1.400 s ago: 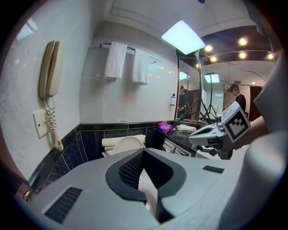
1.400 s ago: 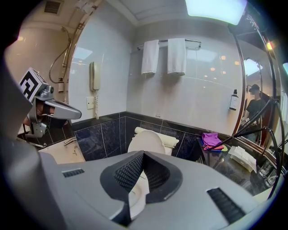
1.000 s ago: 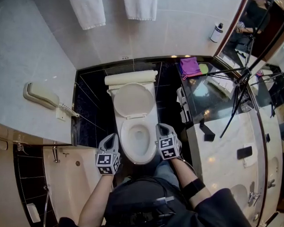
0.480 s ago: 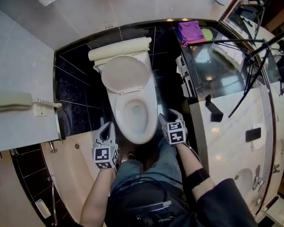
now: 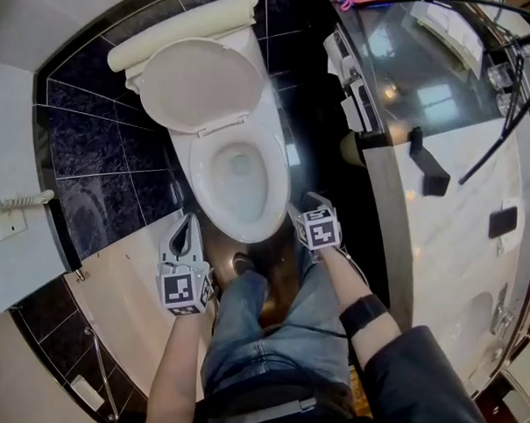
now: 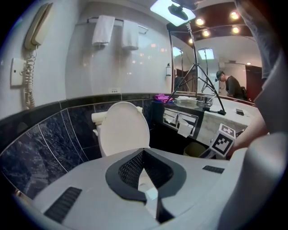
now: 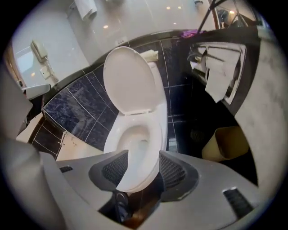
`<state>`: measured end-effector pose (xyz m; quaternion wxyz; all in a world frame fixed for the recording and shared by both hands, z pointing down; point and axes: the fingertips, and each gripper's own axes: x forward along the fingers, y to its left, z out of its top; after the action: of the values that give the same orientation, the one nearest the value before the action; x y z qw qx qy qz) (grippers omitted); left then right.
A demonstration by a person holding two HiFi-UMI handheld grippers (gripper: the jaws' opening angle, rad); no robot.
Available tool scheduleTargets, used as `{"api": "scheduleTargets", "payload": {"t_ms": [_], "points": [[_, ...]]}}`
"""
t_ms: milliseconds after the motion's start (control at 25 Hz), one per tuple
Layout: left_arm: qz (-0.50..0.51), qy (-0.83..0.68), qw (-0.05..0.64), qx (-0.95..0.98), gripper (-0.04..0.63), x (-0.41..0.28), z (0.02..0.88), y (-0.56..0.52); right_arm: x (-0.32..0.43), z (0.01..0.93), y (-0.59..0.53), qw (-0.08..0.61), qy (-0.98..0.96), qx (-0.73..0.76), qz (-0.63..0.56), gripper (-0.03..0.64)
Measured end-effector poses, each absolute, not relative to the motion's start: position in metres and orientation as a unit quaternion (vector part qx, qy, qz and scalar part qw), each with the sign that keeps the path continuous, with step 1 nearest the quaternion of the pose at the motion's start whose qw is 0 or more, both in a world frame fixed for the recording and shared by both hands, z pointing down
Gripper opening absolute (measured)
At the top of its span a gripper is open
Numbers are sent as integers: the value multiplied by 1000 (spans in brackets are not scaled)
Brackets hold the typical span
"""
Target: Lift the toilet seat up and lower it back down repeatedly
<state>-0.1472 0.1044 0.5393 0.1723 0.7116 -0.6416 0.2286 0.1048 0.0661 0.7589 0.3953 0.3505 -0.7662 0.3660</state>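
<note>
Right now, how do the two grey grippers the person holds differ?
The left grey gripper has its jaws together, nothing between them. The right grey gripper has jaws that have just been opening and stand wide apart, the front rim of the white toilet bowl seen between them. The left one points across at the raised white lid; the right one points steeply down. Both carry a black-and-white marker cube.

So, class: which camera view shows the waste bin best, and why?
The right gripper view: the bin shows its open rim and front. The left gripper view catches only the bin's top; the head view shows just a sliver.
</note>
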Motion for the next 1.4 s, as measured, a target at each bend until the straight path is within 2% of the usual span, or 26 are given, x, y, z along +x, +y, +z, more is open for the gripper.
{"api": "scheduleTargets", "payload": {"t_ms": [240,520,680,1040,1400], "points": [[238,-633,188,712,0,-136,606,119,103,850,99,378,-732,348,447,238],[251,-629,193,710,0,-139,640,135,98,908,113,306,-697,357,542,235],[257,-633,203,701,0,-142,652,136,90,924,102,261,-688,364,571,232],[266,-625,218,701,0,-135,679,148,81,947,96,181,-668,355,629,155],[271,-624,238,693,0,-139,694,160,81,944,96,156,-654,350,652,130]]}}
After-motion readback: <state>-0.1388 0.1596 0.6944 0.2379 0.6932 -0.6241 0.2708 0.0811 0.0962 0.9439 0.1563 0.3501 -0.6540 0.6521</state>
